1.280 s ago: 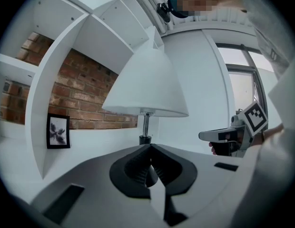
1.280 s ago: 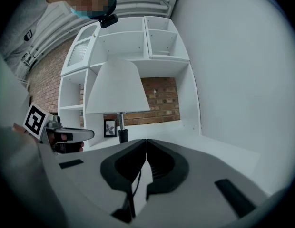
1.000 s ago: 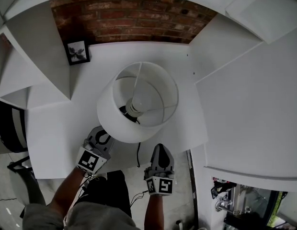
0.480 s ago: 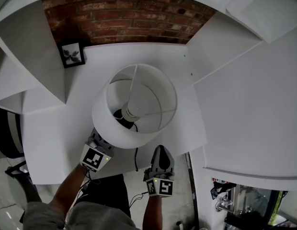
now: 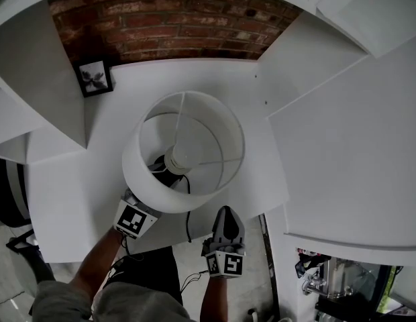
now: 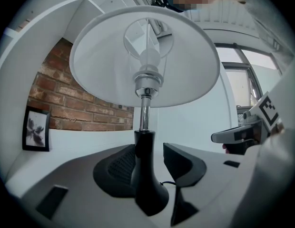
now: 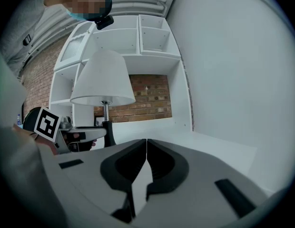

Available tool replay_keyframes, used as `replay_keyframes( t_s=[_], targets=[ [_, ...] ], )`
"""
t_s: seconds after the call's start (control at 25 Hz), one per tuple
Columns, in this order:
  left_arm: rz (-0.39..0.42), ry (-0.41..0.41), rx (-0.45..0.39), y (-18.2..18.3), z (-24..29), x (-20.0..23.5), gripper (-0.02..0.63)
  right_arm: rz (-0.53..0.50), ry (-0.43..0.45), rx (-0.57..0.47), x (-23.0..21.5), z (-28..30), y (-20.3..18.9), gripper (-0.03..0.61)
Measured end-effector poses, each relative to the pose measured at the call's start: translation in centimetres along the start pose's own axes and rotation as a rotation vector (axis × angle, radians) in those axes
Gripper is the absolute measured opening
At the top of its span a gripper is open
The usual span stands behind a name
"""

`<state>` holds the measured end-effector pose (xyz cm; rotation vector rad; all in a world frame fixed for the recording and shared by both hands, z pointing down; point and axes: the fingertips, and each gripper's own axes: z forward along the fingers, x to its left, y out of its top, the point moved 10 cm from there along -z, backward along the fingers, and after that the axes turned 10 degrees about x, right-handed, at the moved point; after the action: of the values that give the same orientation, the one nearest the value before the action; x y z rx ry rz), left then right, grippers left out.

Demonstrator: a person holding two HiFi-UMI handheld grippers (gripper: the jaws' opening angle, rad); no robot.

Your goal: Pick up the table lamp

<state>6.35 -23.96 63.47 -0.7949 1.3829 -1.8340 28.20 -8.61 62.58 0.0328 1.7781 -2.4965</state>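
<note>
White-shaded and black-footed, the table lamp [image 5: 184,149] is stood on the white desk [image 5: 74,193] near the brick wall [image 5: 168,25]. The left gripper [image 6: 154,164] is held level at the lamp's black stem, which is framed between jaws that have just been opening and are spread wide, not pressing. The right gripper [image 7: 146,148] is seen pressed together and empty, just beside. The reach is judged complete; next the stem must be pinched firmly and raised straight, lest the broad shade tip it.
</note>
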Motion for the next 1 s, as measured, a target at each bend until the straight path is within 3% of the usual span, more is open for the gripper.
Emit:
replay_keyframes(
  t_s=[1.0],
  targets=[
    [0.035,0.043,-0.192,0.4,1.5,0.6,0.169,-0.022,-0.005,-0.030,-0.1,0.7,-0.8,0.023]
  ],
)
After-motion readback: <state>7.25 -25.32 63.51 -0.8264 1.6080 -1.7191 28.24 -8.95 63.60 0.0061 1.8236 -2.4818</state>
